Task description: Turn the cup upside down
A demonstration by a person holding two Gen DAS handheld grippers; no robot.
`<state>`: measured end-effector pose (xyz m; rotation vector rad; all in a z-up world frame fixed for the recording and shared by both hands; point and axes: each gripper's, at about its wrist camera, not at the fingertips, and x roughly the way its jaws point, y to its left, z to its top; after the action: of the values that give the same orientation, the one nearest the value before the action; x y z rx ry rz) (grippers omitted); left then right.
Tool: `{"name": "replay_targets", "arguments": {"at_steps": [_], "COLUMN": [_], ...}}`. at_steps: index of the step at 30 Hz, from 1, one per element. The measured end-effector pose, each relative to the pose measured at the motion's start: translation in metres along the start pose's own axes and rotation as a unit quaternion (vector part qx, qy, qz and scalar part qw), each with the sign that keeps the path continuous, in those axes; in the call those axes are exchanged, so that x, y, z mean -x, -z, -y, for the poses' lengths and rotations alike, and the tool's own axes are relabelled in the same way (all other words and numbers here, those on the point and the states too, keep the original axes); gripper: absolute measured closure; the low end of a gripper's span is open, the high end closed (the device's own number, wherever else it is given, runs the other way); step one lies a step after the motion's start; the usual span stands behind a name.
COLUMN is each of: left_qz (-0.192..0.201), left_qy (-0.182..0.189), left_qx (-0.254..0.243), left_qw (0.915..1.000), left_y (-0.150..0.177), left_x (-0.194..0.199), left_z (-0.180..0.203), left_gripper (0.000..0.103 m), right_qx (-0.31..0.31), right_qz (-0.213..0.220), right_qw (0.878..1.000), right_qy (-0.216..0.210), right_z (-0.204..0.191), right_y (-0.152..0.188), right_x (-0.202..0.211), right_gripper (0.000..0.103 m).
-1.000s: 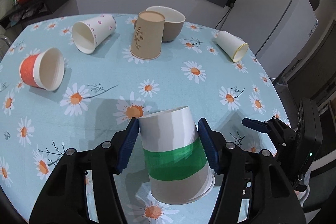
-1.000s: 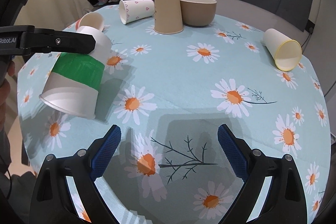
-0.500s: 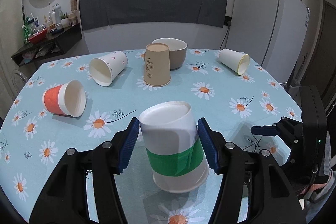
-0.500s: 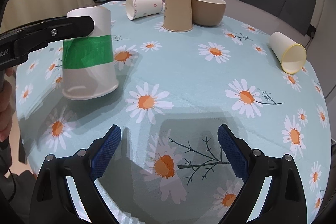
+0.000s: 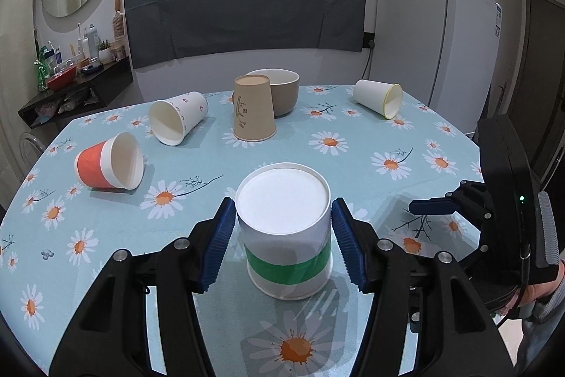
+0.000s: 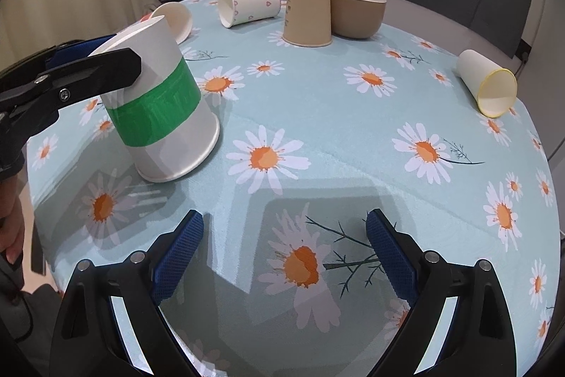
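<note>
A white paper cup with a green band point(image 5: 287, 235) stands upside down, its rim on the daisy tablecloth point(image 5: 353, 165). My left gripper point(image 5: 282, 218) has its blue pads on both sides of the cup's upper part, touching it. The cup shows in the right wrist view point(image 6: 159, 108), slightly tilted, with a black left finger point(image 6: 88, 76) across it. My right gripper point(image 6: 284, 251) is open and empty above the table's near edge, to the right of the cup; it also shows in the left wrist view point(image 5: 438, 205).
A brown cup point(image 5: 252, 108) stands upside down against a brown bowl point(image 5: 280, 89). A heart-print cup point(image 5: 176, 122), an orange cup point(image 5: 109, 161) and a yellow-rimmed cup point(image 5: 379, 98) lie on their sides. A fridge point(image 5: 434, 34) stands behind the table.
My left gripper has turned the green-banded cup from tilted in the air to upside down and lowered it onto the tablecloth. The right gripper has stayed open and nearly still.
</note>
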<state>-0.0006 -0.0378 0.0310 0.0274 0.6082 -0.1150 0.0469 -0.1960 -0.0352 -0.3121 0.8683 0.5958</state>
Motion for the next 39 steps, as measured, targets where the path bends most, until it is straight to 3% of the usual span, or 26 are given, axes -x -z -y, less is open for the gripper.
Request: {"name": "replay_targets", "arguments": {"at_steps": [4, 11, 14, 24, 32, 39], "left_qz": [-0.004, 0.026, 0.042, 0.041, 0.051, 0.05], "left_qy": [0.008, 0.021, 0.024, 0.045, 0.022, 0.053], "left_qx": [0.002, -0.002, -0.003, 0.03, -0.039, -0.043], "left_qw": [1.0, 0.9994, 0.9988, 0.9977, 0.9977, 0.9964], "left_y": [0.006, 0.014, 0.018, 0.031, 0.037, 0.039], "left_x": [0.002, 0.02, 0.028, 0.02, 0.013, 0.015], "left_z": [0.001, -0.003, -0.009, -0.051, -0.059, -0.059], "left_gripper": [0.043, 0.011, 0.006, 0.006, 0.006, 0.006], "right_qx": [-0.001, -0.003, -0.004, -0.018, -0.011, -0.001], "right_qz": [0.0, 0.0, 0.001, 0.043, 0.102, 0.105], "right_qw": [1.0, 1.0, 1.0, 0.998, 0.994, 0.994], "right_qy": [0.003, 0.011, 0.016, 0.029, 0.025, 0.011], "right_z": [-0.001, -0.002, -0.003, -0.01, -0.026, -0.03], "right_y": [0.002, 0.007, 0.008, 0.016, 0.018, 0.014], "right_x": [0.002, 0.006, 0.007, 0.024, 0.041, 0.039], "right_gripper": [0.014, 0.014, 0.014, 0.012, 0.01, 0.01]}}
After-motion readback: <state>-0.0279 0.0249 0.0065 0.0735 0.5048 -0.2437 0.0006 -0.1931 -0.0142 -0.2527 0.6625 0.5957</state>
